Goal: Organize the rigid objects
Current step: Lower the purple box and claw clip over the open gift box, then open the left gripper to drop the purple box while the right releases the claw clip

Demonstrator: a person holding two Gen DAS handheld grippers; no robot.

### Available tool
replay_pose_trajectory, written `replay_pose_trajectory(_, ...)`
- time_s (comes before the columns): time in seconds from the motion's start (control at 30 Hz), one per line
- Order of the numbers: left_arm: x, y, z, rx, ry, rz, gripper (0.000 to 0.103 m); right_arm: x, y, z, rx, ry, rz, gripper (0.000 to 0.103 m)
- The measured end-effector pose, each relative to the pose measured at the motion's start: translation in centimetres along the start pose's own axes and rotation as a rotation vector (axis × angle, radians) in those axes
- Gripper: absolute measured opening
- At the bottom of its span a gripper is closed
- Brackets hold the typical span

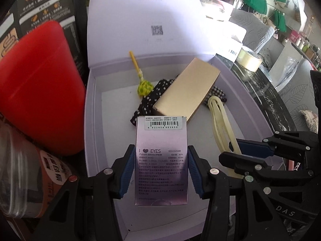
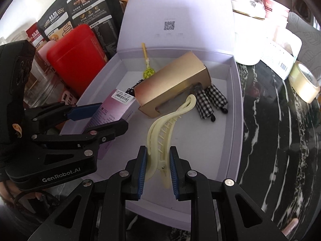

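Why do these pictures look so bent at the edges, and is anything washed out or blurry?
Both views are fisheye, so straight edges bow and the corners go black. In the left wrist view the open lid is glared nearly white, and the clear jar at the near left is blurred. In the right wrist view daylight blows out the white container, while the cream hair clip stays sharp.

Both wrist views close above the shared open box [image 1: 90,120], facing its raised lid [image 2: 180,10].

Black white-veined marble tabletop [image 2: 280,130], grey leaf-patterned chairs [image 1: 254,32], bright daylight.
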State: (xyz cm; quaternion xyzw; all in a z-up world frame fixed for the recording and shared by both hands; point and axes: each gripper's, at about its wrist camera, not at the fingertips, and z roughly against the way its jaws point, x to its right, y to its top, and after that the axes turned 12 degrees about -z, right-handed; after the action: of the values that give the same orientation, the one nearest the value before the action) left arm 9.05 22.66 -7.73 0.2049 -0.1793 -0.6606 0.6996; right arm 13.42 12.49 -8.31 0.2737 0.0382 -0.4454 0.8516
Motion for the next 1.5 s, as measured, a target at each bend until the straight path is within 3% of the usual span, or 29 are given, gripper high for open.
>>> replay_pose_trajectory(0.63, 0.0, 0.5, -0.7, -0.031, 0.046, -0.001, 0.05, -0.5, 0.6, -1.3, -0.015, -0.029, 0.007, 0.022)
replay_pose_trajectory(0.93, 0.3, 0.6, -0.9, -0.061, 0.103, -0.022, 0.05, -0.6, 0.6, -0.9, -0.004, -0.046, 0.004, 0.022)
replay_pose_trajectory(1.03, 0.5, 0.7, -1.2, -0.083, 0.136, -0.031, 0.05, -0.5, 0.6, -0.4, -0.004, -0.05, 0.006, 0.025)
replay_pose_trajectory(1.17, 0.7, 0.6, -1.0, -0.084, 0.147, -0.026, 0.05, -0.5, 0.5, 0.2, -0.002, -0.06, 0.008, 0.038)
replay_pose_trajectory(1.5, 0.7, 1.1, 0.3, -0.064, 0.173, -0.006, 0.051, 0.1, 0.4, 2.3, 0.024, -0.07, -0.009, 0.038)
